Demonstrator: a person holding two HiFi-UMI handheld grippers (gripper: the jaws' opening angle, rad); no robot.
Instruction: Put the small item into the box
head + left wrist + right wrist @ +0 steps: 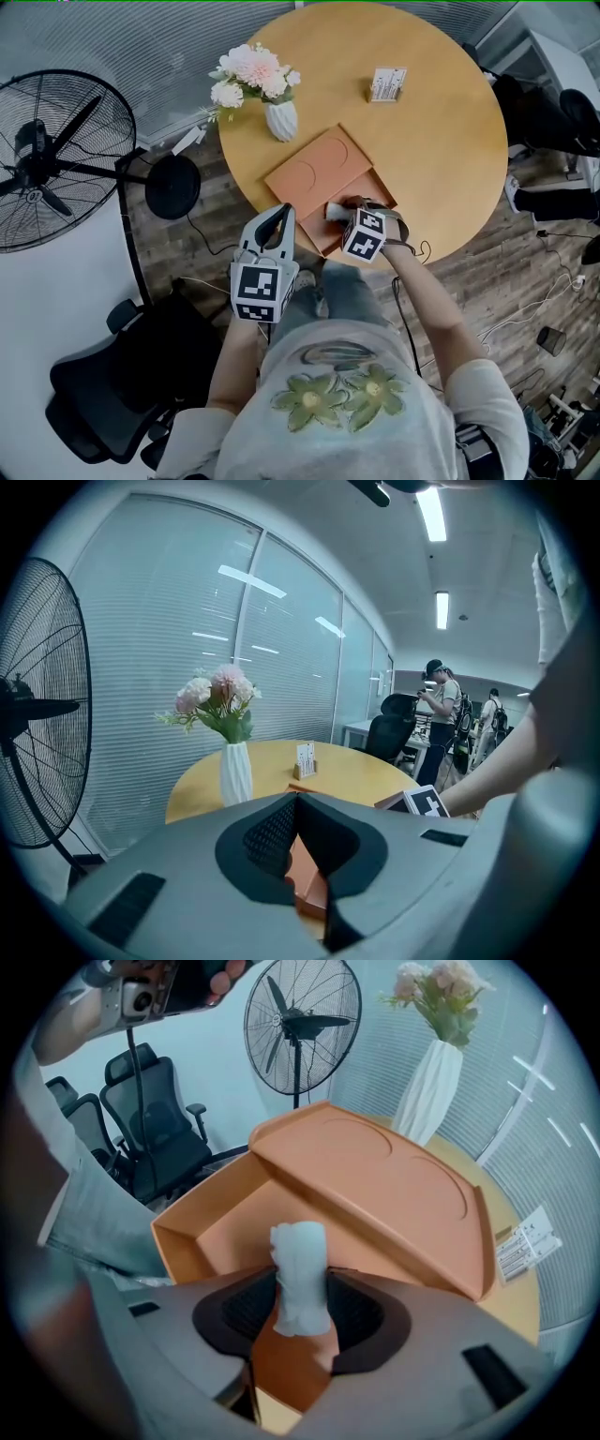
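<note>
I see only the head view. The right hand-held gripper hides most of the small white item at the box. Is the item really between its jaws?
Observer: Yes. In the right gripper view the item stands between the jaws of the right hand-held gripper, and both jaws touch it.
Operator: Thank you. And the other one, does it carry something? From above I cannot judge this.
Observer: No. The left hand-held gripper holds nothing: in the left gripper view its jaws meet at the tips, with no thing between them.
</note>
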